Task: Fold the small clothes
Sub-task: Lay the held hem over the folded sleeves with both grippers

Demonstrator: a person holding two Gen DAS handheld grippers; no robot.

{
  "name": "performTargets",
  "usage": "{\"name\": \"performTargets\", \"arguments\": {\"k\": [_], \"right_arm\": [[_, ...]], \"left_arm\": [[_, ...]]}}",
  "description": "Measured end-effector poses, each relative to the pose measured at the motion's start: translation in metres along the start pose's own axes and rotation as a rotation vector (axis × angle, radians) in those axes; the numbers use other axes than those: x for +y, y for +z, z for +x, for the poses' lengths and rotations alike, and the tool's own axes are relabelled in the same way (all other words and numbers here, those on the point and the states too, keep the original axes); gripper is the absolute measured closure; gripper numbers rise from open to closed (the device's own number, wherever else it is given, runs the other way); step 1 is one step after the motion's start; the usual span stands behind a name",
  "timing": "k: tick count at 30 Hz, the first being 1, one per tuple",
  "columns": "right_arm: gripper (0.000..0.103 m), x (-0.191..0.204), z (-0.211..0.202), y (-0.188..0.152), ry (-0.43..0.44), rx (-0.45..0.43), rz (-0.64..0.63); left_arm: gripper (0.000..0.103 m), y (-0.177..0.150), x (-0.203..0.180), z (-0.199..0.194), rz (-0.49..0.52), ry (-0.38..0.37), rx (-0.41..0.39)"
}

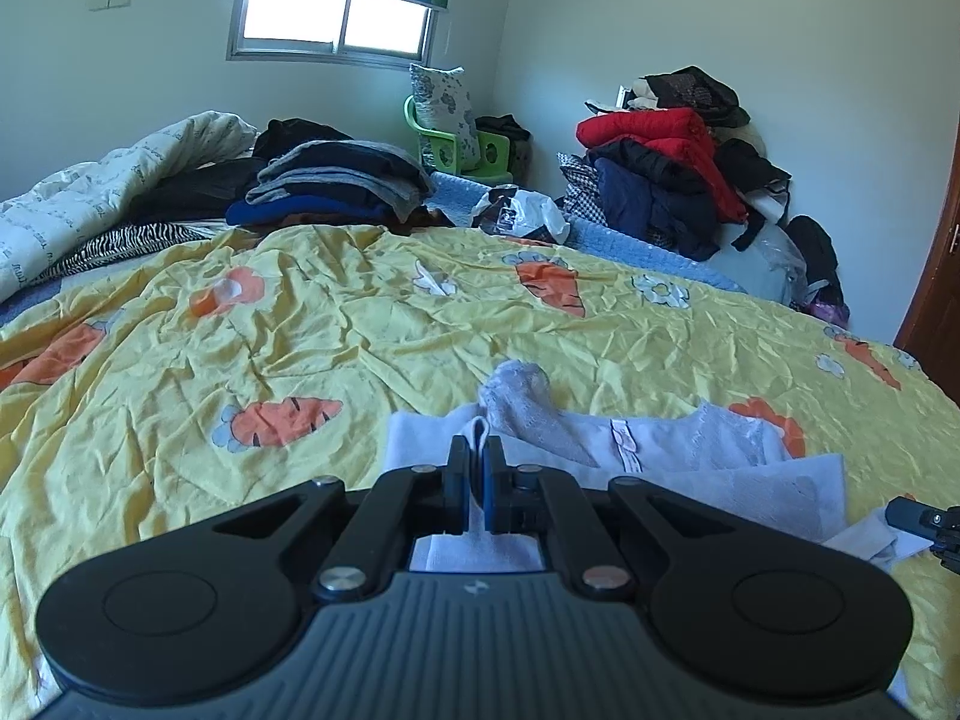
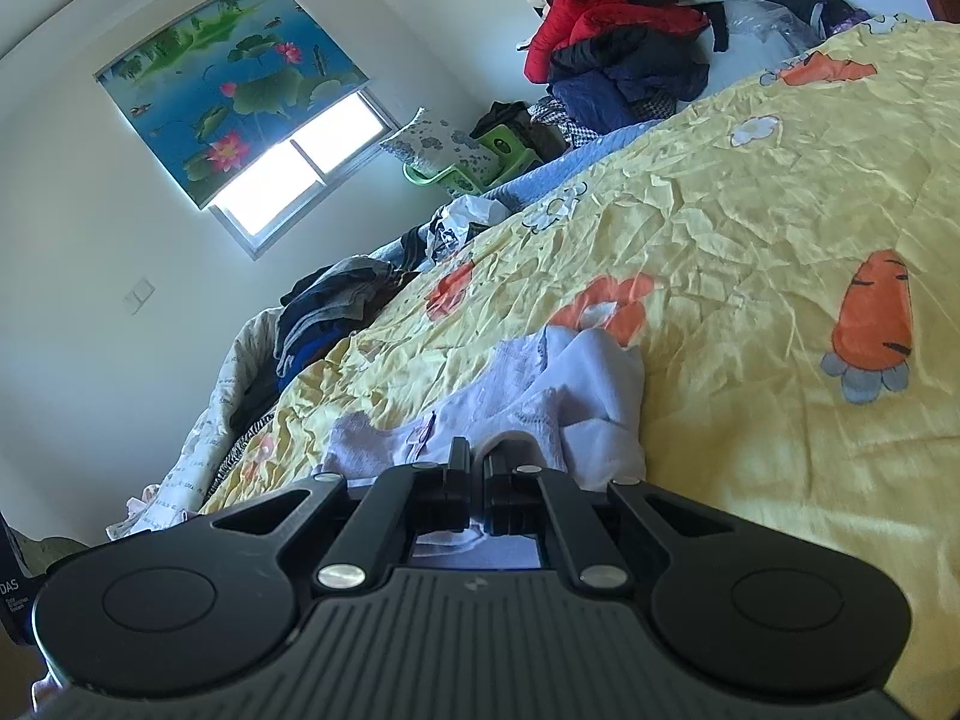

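Note:
A small pale lilac garment (image 1: pixel 690 450) with a lace edge and a small pink bow lies on the yellow carrot-print bedsheet (image 1: pixel 300 330). My left gripper (image 1: pixel 478 450) is shut on a fold of its near left edge. The right gripper (image 1: pixel 924 519) shows at the right edge of the left wrist view, at the garment's right corner. In the right wrist view my right gripper (image 2: pixel 477 456) is shut on the garment (image 2: pixel 576 372), whose cloth is bunched ahead of the fingers on the bedsheet (image 2: pixel 750 240).
A stack of folded dark clothes (image 1: pixel 342 180) sits at the far side of the bed beside a white quilt (image 1: pixel 90 192). A heap of red and dark clothes (image 1: pixel 666 174) is piled at the far right. A plastic bag (image 1: pixel 522 213) lies between them.

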State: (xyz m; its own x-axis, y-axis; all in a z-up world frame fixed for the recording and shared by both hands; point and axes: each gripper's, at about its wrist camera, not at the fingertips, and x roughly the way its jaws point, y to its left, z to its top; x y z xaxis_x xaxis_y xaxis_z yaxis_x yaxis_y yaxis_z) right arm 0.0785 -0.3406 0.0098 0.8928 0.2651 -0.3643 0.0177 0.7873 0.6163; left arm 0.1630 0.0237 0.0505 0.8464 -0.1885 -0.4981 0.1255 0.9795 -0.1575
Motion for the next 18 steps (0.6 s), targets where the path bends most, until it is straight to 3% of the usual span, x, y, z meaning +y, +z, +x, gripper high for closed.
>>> {"name": "performTargets", "arguments": {"k": [18], "right_arm": [[0.096,0.005,0.02,0.024,-0.008,-0.026,-0.013]], "left_arm": [[0.099,0.025,-0.004,0.022,0.018,0.031,-0.03]]}}
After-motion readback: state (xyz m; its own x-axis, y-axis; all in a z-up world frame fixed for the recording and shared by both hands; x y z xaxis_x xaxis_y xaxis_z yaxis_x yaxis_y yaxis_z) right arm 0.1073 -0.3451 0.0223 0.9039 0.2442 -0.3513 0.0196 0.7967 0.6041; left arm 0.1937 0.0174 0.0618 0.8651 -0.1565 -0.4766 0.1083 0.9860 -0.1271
